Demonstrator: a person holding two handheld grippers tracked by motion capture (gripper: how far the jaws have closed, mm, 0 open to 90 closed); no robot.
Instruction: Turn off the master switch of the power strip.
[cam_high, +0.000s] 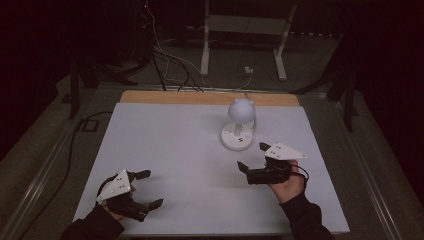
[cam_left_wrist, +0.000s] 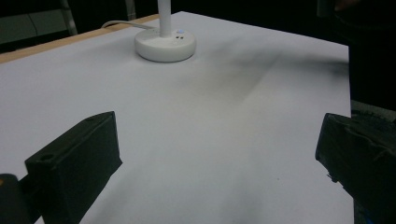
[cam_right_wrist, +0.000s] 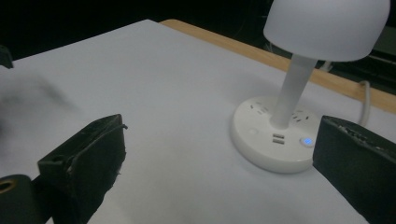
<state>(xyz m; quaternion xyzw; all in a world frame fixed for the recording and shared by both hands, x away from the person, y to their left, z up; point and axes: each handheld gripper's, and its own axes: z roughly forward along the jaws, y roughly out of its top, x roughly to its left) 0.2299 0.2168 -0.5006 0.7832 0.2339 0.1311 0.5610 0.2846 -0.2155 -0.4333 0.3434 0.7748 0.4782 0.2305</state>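
two grippers, one small white lamp on a white table.
the left gripper (cam_high: 148, 189) sits near the front edge, jaws spread wide, holding nothing. the right gripper (cam_high: 253, 156) has spread jaws too, near the one desk lamp (cam_high: 239, 124) in the middle back of the table (cam_high: 165, 145).

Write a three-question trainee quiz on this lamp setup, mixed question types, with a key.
1. True or false: the right tool is shut on the lamp.
2. Multiple choice: the small blue light sits on the lamp's A) shade, B) stem, C) round base.
3. Fill in: of the two tools, the ____ one lies nearer the lamp; the left tool is over by the near left corner of the table.

Key
1. False: its jaws stand open and apart from the lamp.
2. C
3. right
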